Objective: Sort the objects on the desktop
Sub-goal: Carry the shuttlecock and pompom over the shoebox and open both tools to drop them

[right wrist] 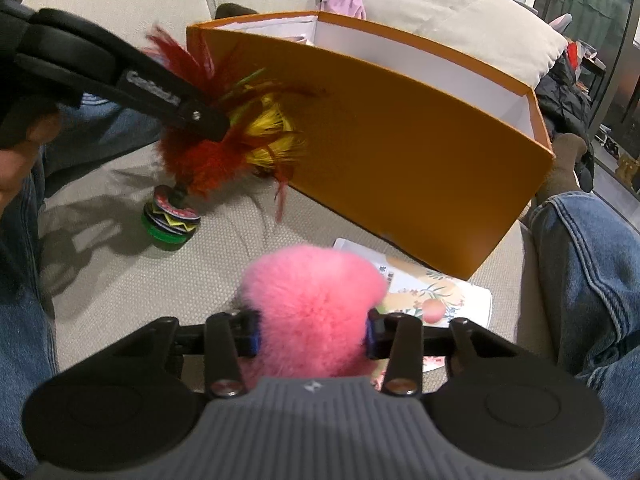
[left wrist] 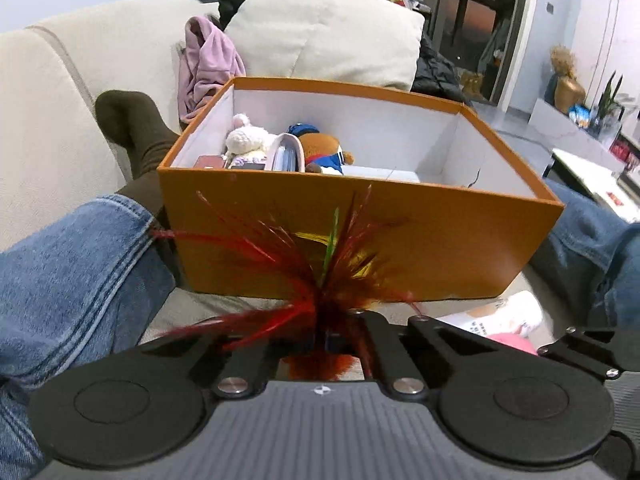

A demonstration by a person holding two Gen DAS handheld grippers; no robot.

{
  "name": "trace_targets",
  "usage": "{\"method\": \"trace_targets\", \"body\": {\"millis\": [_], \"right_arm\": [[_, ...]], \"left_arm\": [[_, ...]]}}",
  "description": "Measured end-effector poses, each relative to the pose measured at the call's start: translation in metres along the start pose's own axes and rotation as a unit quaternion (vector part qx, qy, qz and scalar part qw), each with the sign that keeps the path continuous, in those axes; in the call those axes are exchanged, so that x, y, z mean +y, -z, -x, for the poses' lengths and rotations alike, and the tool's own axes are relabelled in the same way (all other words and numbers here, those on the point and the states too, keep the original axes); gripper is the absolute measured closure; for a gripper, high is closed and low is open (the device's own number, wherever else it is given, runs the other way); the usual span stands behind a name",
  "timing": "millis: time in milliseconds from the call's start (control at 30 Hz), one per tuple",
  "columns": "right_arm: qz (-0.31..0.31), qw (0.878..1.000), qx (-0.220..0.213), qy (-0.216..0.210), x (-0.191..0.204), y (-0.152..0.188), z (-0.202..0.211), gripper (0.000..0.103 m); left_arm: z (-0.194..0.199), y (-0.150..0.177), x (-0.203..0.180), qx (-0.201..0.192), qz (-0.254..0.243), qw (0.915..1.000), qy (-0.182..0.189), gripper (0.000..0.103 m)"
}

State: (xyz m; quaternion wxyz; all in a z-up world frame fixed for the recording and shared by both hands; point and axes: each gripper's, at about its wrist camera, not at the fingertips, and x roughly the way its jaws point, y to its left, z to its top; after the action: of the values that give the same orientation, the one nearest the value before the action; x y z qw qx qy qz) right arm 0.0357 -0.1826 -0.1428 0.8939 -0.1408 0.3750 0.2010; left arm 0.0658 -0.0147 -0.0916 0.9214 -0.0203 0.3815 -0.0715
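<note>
Pink fluffy pom-pom (right wrist: 310,312) sits nearest, pinched from both sides between the fingers of the right gripper (right wrist: 312,332), low over the beige woven sofa seat (right wrist: 120,280). Just beyond it, on the seat, lies a white printed card with a peach and flower design (right wrist: 436,300), partly tucked under the near right corner of the box. To the left, the left gripper (right wrist: 200,118) has its fingers pressed together on the plume of a feather shuttlecock with red and yellow feathers (right wrist: 224,152); its stacked green and black disc base (right wrist: 171,220) hangs below the fingers, at or just above the seat, and contact cannot be told. From the left wrist view the red feathers (left wrist: 304,272) fan out in front of the box wall. Behind both stands an open orange cardboard box with a white interior (left wrist: 360,232), resting on the sofa between the person's legs in blue jeans (left wrist: 80,264). Inside, at the far left, lie a white knitted plush toy (left wrist: 246,138), a brown plush bear in blue clothing (left wrist: 322,150) and a pale pink pouch (left wrist: 286,152). A lilac garment (left wrist: 208,64) lies on the sofa beyond the box.
</note>
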Motion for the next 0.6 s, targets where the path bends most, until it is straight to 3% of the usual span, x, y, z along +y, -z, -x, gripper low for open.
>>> {"method": "trace_targets", "body": {"millis": [300,600], "right_arm": [[-0.011,0.999,-0.050,0.012,-0.007,-0.009,0.025,0.059],[-0.013,0.990,-0.141,-0.005,-0.034,-0.057,0.063,0.059]], "left_arm": [[0.044,-0.015,0.004,-0.046,0.025,0.9977,0.043,0.101],[0.078,-0.058,-0.001,-0.101,0.022,0.9915,0.079,0.101]]}}
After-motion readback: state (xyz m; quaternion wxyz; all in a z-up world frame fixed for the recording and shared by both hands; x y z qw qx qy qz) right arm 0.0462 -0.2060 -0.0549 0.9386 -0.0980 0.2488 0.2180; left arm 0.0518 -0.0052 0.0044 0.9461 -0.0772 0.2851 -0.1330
